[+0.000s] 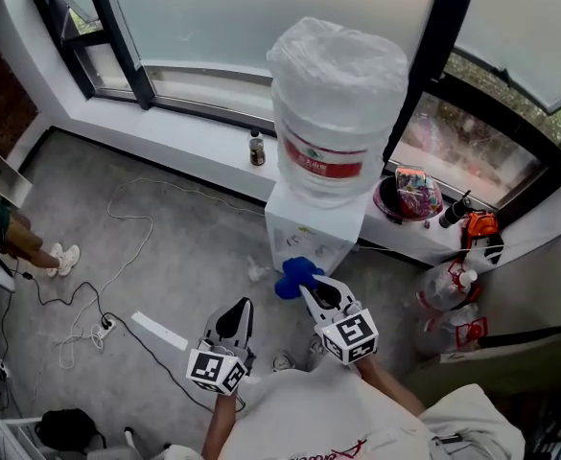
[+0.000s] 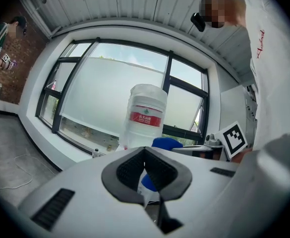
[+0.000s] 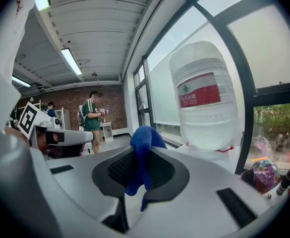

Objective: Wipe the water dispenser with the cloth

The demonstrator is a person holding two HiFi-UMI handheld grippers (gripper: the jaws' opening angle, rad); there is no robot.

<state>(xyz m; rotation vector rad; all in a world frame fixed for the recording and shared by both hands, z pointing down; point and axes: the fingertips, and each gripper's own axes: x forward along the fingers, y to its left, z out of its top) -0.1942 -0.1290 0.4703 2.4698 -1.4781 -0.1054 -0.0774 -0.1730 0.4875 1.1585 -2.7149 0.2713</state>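
Note:
The white water dispenser (image 1: 312, 234) stands against the windowsill with a large clear bottle (image 1: 336, 106) on top, red label facing me. My right gripper (image 1: 308, 289) is shut on a blue cloth (image 1: 295, 276), held just in front of the dispenser's lower front. In the right gripper view the cloth (image 3: 143, 142) bunches out between the closed jaws of the right gripper (image 3: 144, 150), with the bottle (image 3: 204, 98) to the right. My left gripper (image 1: 244, 307) hangs lower left of the dispenser, jaws together and holding nothing. The left gripper (image 2: 145, 150) looks up at the bottle (image 2: 146, 115).
The windowsill (image 1: 194, 132) carries a small dark bottle (image 1: 256, 149) and a bowl of colourful items (image 1: 409, 195). Cables (image 1: 117, 247) and a power strip (image 1: 105, 326) lie on the grey floor at left. A person (image 1: 2, 228) sits at far left. Plastic bottles (image 1: 450, 290) stand at right.

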